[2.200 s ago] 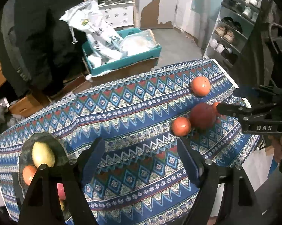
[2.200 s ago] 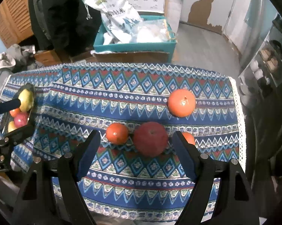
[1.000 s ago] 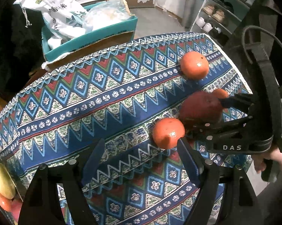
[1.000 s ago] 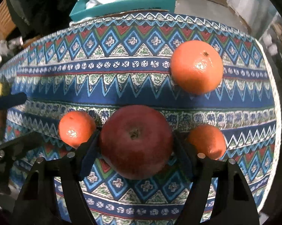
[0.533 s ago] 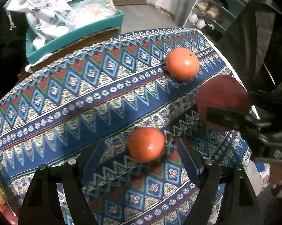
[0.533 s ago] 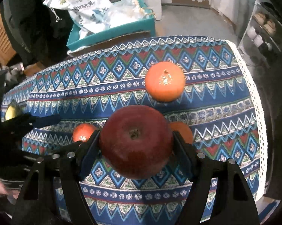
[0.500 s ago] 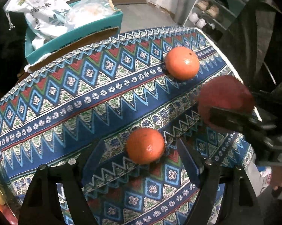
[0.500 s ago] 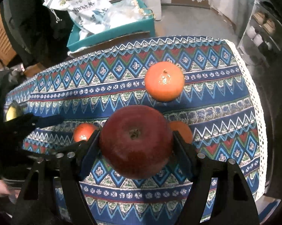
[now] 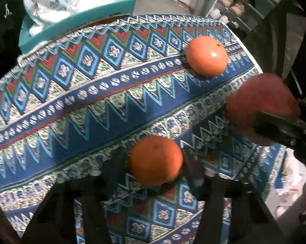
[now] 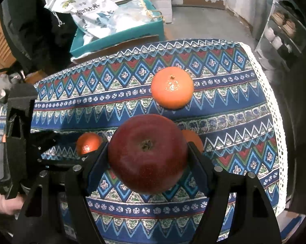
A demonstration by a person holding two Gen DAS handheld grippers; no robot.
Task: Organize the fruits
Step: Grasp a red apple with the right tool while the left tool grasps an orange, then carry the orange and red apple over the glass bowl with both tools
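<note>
The only lettering in sight is a few dark characters on the white sack (image 10: 85, 10) lying in the teal box (image 10: 120, 36) beyond the table, too small to read with any confidence. The right gripper (image 10: 147, 152) is clamped on a dark red apple (image 10: 147, 152), held clear above the patterned tablecloth (image 10: 234, 122). The left gripper (image 9: 156, 162) has just been closing its jaws, with a small orange (image 9: 156, 160) between them; its fingers look to press on the fruit, though that view is blurred. A larger orange (image 10: 172, 87) sits alone farther back, with bare cloth all around it, and a third orange (image 10: 193, 139) peeks out just behind the apple. The cloth's white lace edge (image 10: 274, 122) falls off at the right, close to these fruits; the broad open stretch of cloth lies toward the left.
</note>
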